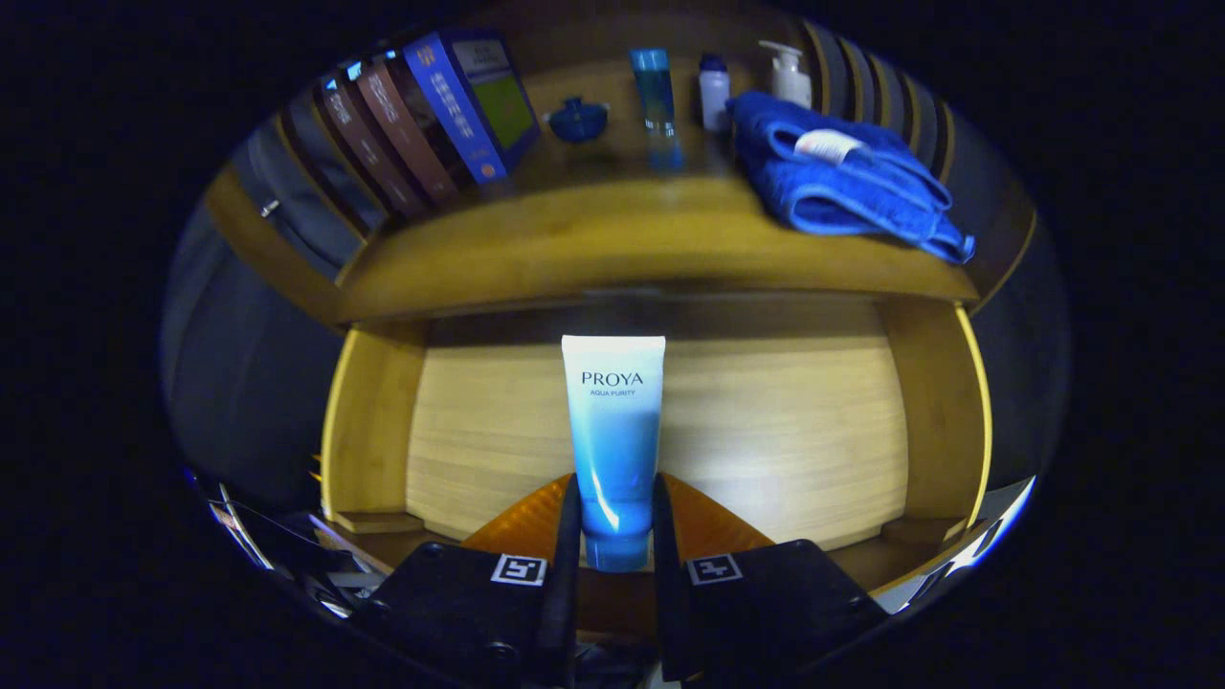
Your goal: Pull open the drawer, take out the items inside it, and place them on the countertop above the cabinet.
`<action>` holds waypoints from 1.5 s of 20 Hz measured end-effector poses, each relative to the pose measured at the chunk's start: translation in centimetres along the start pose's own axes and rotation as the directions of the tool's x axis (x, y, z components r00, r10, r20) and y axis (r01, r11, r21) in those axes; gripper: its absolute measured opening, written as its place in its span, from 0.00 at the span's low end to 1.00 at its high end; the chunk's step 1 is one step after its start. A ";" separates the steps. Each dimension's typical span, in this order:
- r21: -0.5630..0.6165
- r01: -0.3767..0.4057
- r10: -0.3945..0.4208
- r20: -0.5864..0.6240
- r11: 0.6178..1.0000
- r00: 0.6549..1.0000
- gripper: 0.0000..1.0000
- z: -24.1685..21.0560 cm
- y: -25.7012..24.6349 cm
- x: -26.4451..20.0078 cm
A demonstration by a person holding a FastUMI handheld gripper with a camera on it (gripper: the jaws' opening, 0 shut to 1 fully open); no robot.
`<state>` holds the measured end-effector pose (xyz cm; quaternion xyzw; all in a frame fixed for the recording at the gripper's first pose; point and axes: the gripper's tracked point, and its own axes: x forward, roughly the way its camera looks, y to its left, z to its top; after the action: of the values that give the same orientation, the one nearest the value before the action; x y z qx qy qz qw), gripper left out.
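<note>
Pinching tube (613, 431), its cap hidden, tool (615, 517)

You are looking at a blue-and-white tube (613, 445) carrying the words "PROYA" and, smaller beneath it, "AQUA PURITY". The books (421, 124) on the countertop (593, 254) are showing spine lettering too blurred to read. Square black-and-white markers (520, 569) are sitting on both fingers.

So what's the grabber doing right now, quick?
Gripper: closed on the blue tube, one finger pressing each side near its cap end, above the open drawer.
</note>
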<state>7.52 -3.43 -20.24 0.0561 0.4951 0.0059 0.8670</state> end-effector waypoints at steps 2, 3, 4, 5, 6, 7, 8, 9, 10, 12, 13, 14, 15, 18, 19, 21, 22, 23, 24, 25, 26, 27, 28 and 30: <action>0.003 -0.024 0.024 0.077 1.000 0.997 0.38 3.6 0.1 -1.7; -0.011 -0.025 0.026 0.107 1.000 0.994 0.38 5.6 0.3 -2.0; -0.025 -0.016 0.019 0.135 1.000 0.991 0.38 7.7 0.5 -1.9; -0.031 -0.016 0.020 0.157 0.999 0.987 0.38 9.9 0.6 -1.4; -0.025 -0.002 0.007 0.169 1.000 0.986 0.38 12.1 0.5 -1.1; -0.018 0.003 0.001 0.178 1.000 0.984 0.38 13.9 0.5 -0.3; -0.019 0.020 -0.017 0.169 1.000 0.985 0.38 15.1 0.1 0.9; -0.020 0.037 -0.034 0.153 0.999 0.988 0.38 16.0 -0.4 1.9; -0.021 0.047 -0.044 0.133 0.999 0.990 0.38 16.4 -0.5 3.3; -0.019 0.064 -0.062 0.098 0.998 0.993 0.38 17.1 -0.7 5.7; -0.027 0.072 -0.070 0.082 0.997 0.994 0.38 17.2 -0.8 6.8; -0.034 0.081 -0.079 0.062 0.996 0.995 0.39 17.0 -0.8 7.6; -0.032 0.086 -0.085 0.051 0.996 0.995 0.39 17.1 -1.0 8.4; -0.025 0.088 -0.087 0.062 0.996 0.994 0.46 17.6 -1.0 8.9; -0.023 0.084 -0.082 0.079 0.996 0.993 0.51 18.1 -0.9 8.9; -0.031 0.086 -0.082 0.098 0.996 0.992 0.64 18.1 -1.1 8.6; -0.029 0.081 -0.078 0.104 0.996 0.992 0.70 18.2 -0.9 8.1; -0.023 0.076 -0.073 0.116 0.997 0.991 0.76 18.2 -0.9 7.6; -0.021 0.074 -0.071 0.135 0.997 0.988 0.82 18.3 -0.9 7.1; -0.025 0.081 -0.076 0.159 0.996 0.984 0.88 18.2 -1.0 6.3; -0.033 0.092 -0.084 0.187 0.995 0.979 0.94 18.1 -1.1 5.6; -0.042 0.098 -0.086 0.218 0.994 0.972 1.00 17.9 -1.0 4.7; -0.047 0.095 -0.080 0.251 0.994 0.965 1.00 17.7 -0.7 3.7; -0.050 0.075 -0.055 0.330 0.996 0.942 1.00 17.1 0.1 1.4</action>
<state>22.94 -4.86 -12.77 0.0131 0.3450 -0.0169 0.9384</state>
